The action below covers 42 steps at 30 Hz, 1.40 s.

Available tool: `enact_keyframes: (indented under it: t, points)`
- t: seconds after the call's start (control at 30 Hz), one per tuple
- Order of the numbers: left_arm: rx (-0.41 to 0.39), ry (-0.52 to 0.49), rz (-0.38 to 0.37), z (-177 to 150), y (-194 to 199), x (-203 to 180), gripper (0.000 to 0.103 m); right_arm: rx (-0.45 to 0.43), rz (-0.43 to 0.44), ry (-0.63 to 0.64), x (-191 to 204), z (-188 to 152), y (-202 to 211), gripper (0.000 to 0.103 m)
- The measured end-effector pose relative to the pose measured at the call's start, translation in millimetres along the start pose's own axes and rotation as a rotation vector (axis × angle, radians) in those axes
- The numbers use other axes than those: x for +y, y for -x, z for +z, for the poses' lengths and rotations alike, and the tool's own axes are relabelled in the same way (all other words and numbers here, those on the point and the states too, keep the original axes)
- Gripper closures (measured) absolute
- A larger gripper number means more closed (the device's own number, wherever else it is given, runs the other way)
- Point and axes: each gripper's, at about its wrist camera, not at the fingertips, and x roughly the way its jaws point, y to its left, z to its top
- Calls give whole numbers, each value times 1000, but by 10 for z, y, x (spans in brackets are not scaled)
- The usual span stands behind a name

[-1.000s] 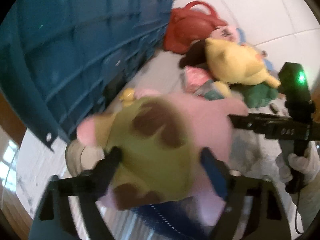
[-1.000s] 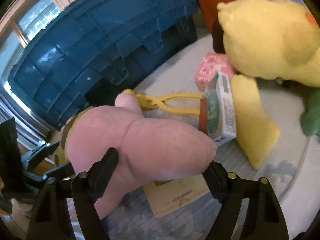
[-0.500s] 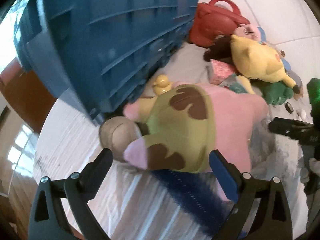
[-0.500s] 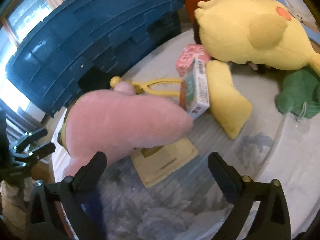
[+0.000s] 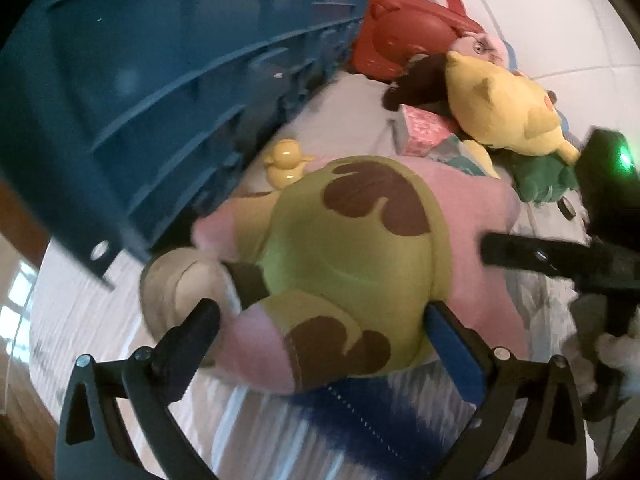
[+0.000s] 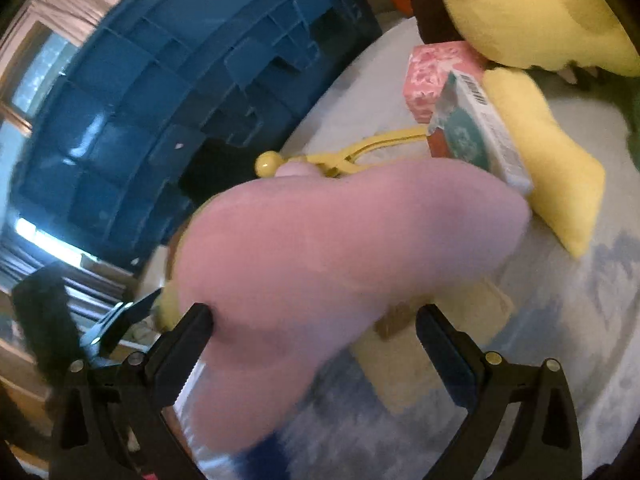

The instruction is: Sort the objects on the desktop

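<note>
A pink star plush (image 5: 352,252) with green shorts and brown patches lies on the pale cloth next to the blue crate (image 5: 160,92). My left gripper (image 5: 324,328) has its jaws spread around the plush's lower end, fingers touching both sides. My right gripper (image 6: 314,332) is at the plush's pink arm (image 6: 340,248); its left finger presses the plush and its right finger stands clear of it. The right gripper also shows at the right edge of the left wrist view (image 5: 560,264).
A yellow duck toy (image 5: 286,162) sits by the crate. A yellow plush (image 5: 508,108), pink box (image 6: 436,72), teal-and-white box (image 6: 480,132), yellow tongs (image 6: 360,152), green plush (image 5: 544,180) and red bag (image 5: 408,36) lie behind. A tan card (image 6: 424,344) lies under the plush.
Both grippers had drawn back and opened wide half a second ago; now both have moved in on the pink plush again, jaws narrower around it.
</note>
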Motion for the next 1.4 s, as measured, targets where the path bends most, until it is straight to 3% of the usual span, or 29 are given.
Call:
enact_keyframes:
  t: [0.23, 0.43, 0.5, 0.57, 0.63, 0.73, 0.77, 0.8, 1.0, 1.1, 1.17, 1.3, 1.4]
  points:
    - [-62, 19, -99, 53, -144, -20, 0, -62, 82, -24, -102, 123, -167, 0]
    - [-98, -70, -60, 75, 139, -292, 15, -53, 40, 91, 170, 43, 24, 11]
    - [-98, -106, -56, 85, 230, -392, 25, -50, 26, 120, 251, -26, 121, 16]
    - [-85, -141, -24, 85, 277, -502, 25, -46, 30, 121, 295, -77, 194, 21]
    - [-76, -106, -1, 68, 333, -451, 25, -33, -6, 88, 252, -111, 248, 21]
    - [-62, -46, 44, -1, 403, -212, 7, -38, 2, 29, 137, -167, 389, 20]
    - [-57, -33, 41, -24, 409, -143, 0, -49, 18, 17, 121, -171, 437, 13]
    - [-48, -24, 34, -45, 404, -94, 0, -61, 35, 6, 110, -171, 485, 0]
    - [22, -32, -3, -47, 99, -119, 0, -47, 25, -40, 55, -48, 334, 0]
    - [46, -28, -62, -29, -109, -144, 0, -27, 18, -66, 12, 27, 150, 0]
    - [4, -38, -77, 4, -152, -175, 0, -13, 13, -84, -17, 77, 28, 0]
    - [-45, -63, -71, 42, -225, -245, 0, 21, 116, -77, -60, 108, -248, 0]
    - [-88, -77, -76, 56, -88, -282, 11, -30, 100, -9, 77, 83, -129, 8]
